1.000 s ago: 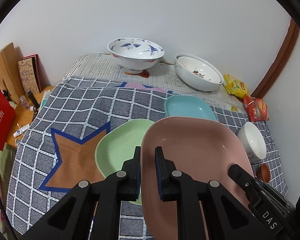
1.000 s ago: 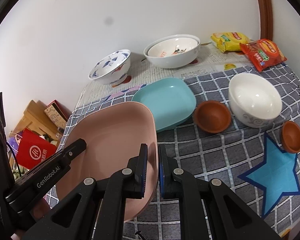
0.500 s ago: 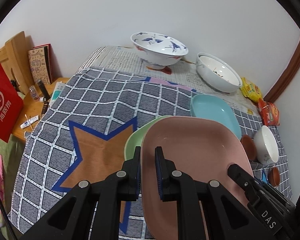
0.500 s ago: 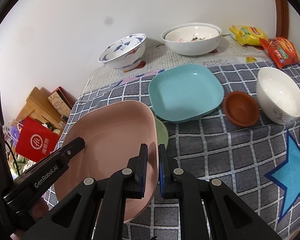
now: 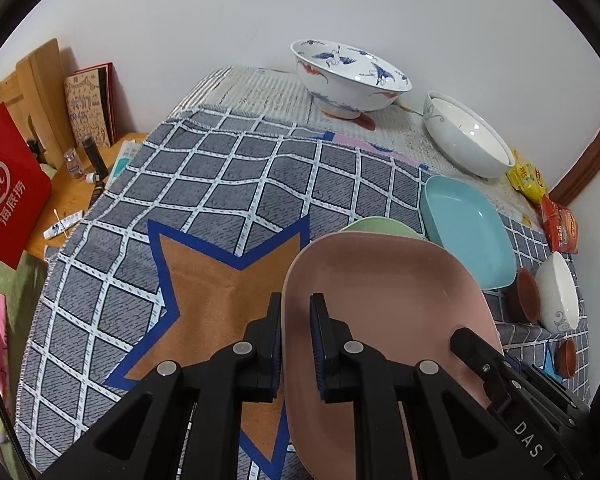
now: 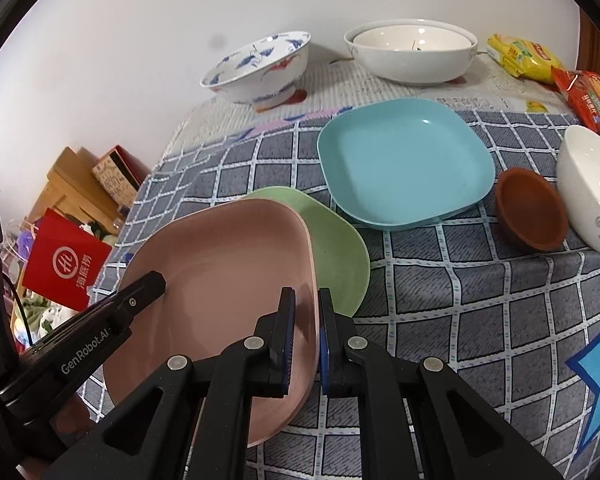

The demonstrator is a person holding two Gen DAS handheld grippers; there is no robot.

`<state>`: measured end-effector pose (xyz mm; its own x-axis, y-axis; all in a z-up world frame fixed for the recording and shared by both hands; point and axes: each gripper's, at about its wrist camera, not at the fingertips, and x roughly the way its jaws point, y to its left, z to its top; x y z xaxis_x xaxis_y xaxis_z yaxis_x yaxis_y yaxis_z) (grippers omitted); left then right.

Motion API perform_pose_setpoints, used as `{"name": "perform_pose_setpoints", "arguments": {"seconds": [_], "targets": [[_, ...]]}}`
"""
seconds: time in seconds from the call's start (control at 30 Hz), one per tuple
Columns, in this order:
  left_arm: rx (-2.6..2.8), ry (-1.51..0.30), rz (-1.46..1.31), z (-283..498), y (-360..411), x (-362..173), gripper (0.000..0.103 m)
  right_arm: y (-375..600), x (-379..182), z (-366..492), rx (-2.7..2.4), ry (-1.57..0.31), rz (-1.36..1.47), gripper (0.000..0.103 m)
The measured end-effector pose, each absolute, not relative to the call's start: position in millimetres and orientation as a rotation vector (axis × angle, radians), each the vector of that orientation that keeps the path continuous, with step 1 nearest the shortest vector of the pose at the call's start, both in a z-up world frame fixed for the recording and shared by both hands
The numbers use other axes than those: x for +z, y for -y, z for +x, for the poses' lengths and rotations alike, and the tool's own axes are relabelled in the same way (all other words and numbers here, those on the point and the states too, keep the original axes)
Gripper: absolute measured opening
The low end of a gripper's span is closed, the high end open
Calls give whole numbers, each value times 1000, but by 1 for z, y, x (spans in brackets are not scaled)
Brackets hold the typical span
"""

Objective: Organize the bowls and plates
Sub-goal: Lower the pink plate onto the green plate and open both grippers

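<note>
- While both tools angle steeply down toward the checked cloth [image 6: 440, 288], the left gripper [image 5: 296, 340] clamps the left rim of the rounded-square pink plate [image 5: 384, 308].
- Opposite it, the right gripper [image 6: 306, 340] pinches the pink plate's right rim, jaws nearly together.
- Beneath the plate's far edge, just ahead of both claws, lies a pale green plate [image 6: 336, 248].
- Farther ahead sits a light blue square plate [image 6: 404, 160].
</note>
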<state>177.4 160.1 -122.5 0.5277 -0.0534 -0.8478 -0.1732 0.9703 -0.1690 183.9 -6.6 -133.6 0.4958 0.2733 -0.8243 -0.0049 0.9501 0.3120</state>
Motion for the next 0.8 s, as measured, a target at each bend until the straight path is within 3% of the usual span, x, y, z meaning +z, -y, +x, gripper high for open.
{"name": "perform_pose_setpoints", "arguments": {"seconds": [0.5, 0.8], "targets": [[83, -1047, -237, 189, -158, -136, 13, 6, -150, 205, 179, -1072, 243, 14], [86, -1061, -253, 192, -161, -140, 13, 0, -151, 216, 203, -1095, 196, 23]]}}
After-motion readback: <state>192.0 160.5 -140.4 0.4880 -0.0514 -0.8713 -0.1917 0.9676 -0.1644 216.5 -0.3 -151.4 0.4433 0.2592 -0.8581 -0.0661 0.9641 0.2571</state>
